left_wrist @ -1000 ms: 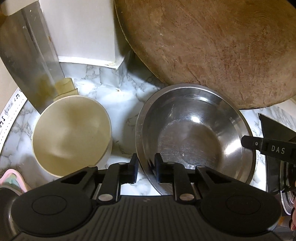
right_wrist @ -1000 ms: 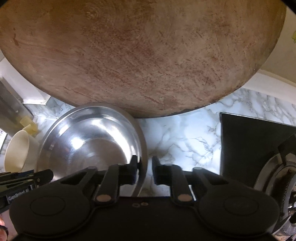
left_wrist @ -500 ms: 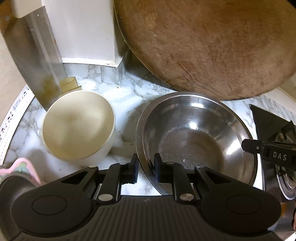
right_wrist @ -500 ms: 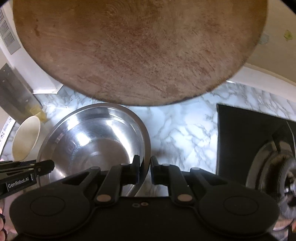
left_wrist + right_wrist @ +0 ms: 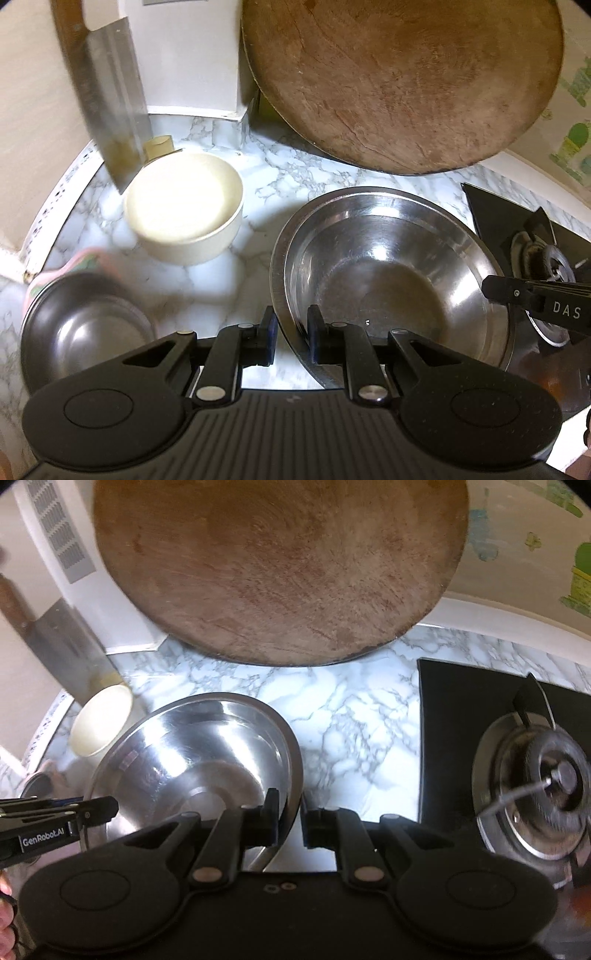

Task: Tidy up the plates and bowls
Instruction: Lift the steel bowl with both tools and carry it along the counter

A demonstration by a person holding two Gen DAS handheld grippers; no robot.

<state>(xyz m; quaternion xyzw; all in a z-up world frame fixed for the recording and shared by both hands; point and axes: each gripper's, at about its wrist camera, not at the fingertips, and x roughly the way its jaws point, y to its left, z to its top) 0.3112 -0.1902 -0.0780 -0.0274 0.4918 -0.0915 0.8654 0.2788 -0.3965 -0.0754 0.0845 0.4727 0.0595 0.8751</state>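
Observation:
A large steel bowl (image 5: 388,273) (image 5: 192,760) hangs above the marble counter, carried by both grippers. My left gripper (image 5: 290,332) is shut on its left rim, one finger inside and one outside. My right gripper (image 5: 290,818) is shut on the opposite rim; it also shows at the right in the left wrist view (image 5: 491,290). A cream bowl (image 5: 184,206) (image 5: 101,720) stands on the counter to the left. A smaller steel bowl (image 5: 85,332) sits at the lower left on something pink (image 5: 74,262).
A big round wooden board (image 5: 402,81) (image 5: 280,568) leans against the back wall. A cleaver (image 5: 107,107) hangs at the left over the cream bowl. A black gas hob with a burner (image 5: 546,786) lies to the right. The marble counter (image 5: 354,716) lies between them.
Both grippers have pulled back and risen with the large steel bowl, away from the wooden board. The small steel bowl and the burner have come into view.

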